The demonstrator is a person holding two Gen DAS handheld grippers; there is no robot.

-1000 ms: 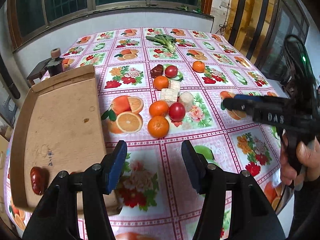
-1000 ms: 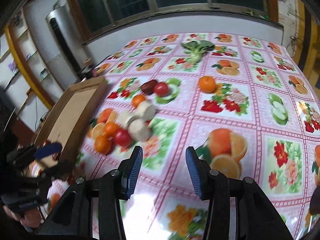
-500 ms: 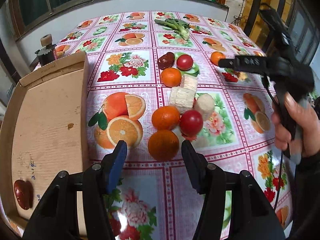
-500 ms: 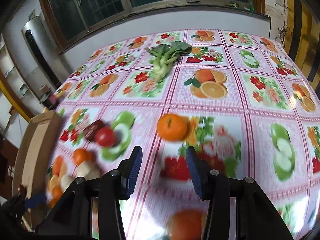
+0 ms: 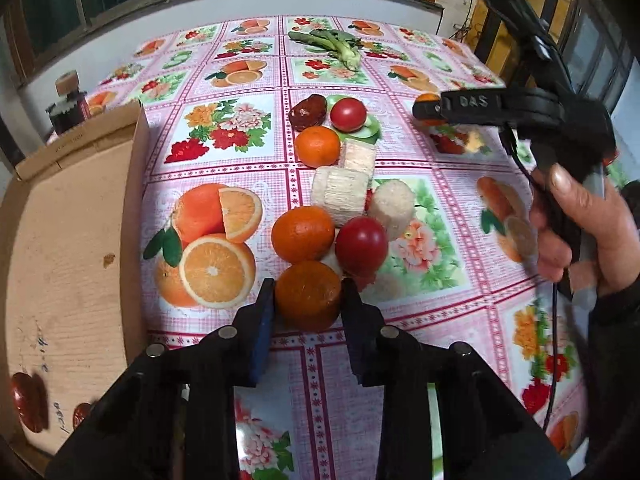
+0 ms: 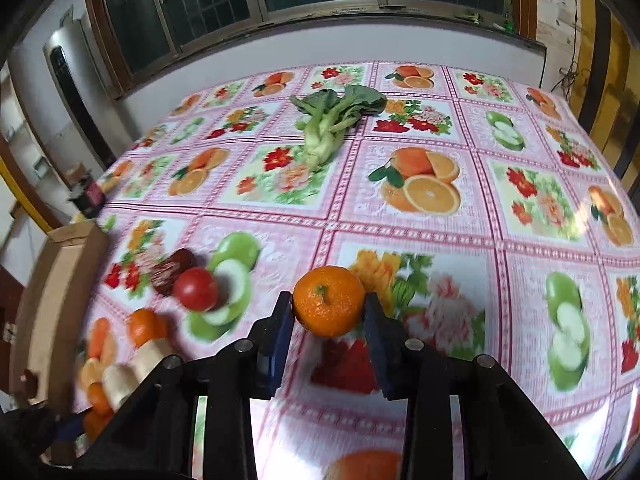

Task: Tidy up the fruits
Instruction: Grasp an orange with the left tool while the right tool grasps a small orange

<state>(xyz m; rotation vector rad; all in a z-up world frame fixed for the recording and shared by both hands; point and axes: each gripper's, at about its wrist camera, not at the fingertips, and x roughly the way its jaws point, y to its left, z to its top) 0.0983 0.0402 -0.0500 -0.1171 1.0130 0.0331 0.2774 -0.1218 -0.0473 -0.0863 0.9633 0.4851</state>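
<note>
Bracketing nearest orange (image 5: 308, 295), left gripper (image 5: 307, 312); second orange (image 6: 329, 301) stem-up.

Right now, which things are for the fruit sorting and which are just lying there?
For the job:
near orange between left hand-held gripper fingers
lone orange between right hand-held gripper fingers
cardboard tray
tomatoes

Just lying about:
leafy greens
pale chunks
dark bottle

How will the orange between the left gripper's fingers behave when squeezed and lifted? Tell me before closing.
The orange is round, so it will probably roll if nudged off-centre. Its dimpled peel should grip the left gripper pads well. It touches another orange, which may shift.
</note>
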